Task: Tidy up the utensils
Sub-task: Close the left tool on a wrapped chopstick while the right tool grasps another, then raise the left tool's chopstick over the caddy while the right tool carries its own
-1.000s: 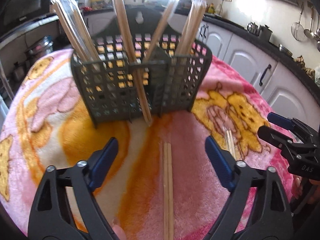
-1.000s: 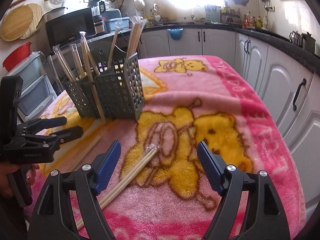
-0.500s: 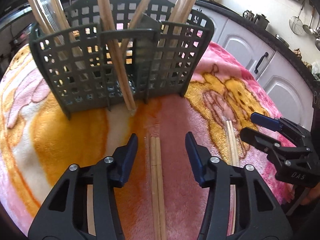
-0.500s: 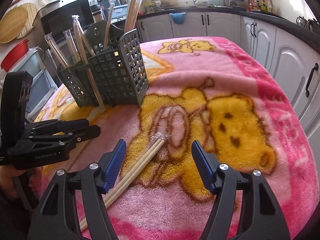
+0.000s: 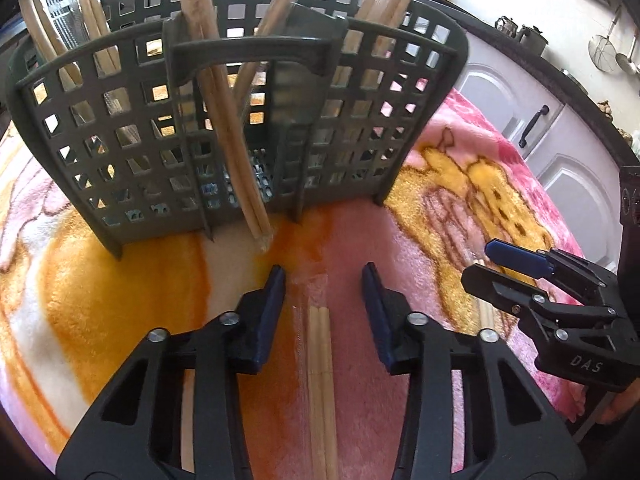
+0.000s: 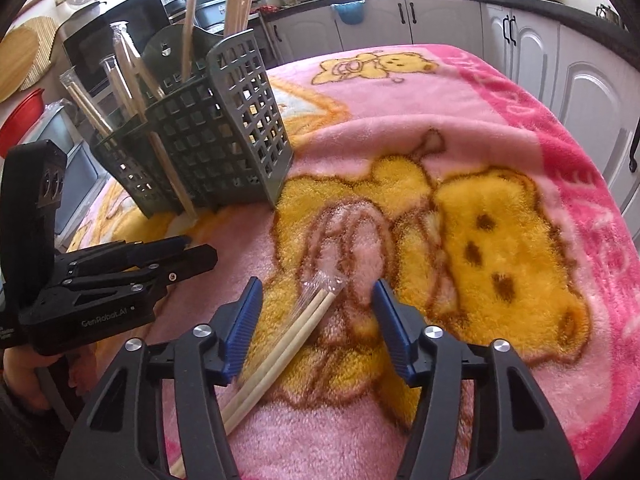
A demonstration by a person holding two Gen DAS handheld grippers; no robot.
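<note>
A dark grey lattice utensil basket (image 5: pixel 132 148) (image 6: pixel 224 132) stands on the pink blanket, with several wrapped chopstick pairs upright in it. One wrapped chopstick pair (image 5: pixel 322 376) lies flat on the blanket between the fingers of my left gripper (image 5: pixel 323 276). The left jaws are closing and the pads stand clear of the sticks. A second wrapped chopstick pair (image 6: pixel 288 340) lies slanted between the fingers of my right gripper (image 6: pixel 316 288). The right jaws are closing too, with a gap on both sides of the sticks.
The pink and yellow bear blanket (image 6: pixel 500 208) covers the table. One chopstick pair (image 5: pixel 236 168) leans against the basket's front, outside it. White kitchen cabinets (image 6: pixel 580 92) run along the right, past the table's edge. A microwave (image 6: pixel 116 36) and a red bowl (image 6: pixel 20 120) stand behind the basket.
Both grippers have come down and forward over their chopstick pairs, and both pairs of jaws have narrowed. The basket fills more of the left wrist view.
</note>
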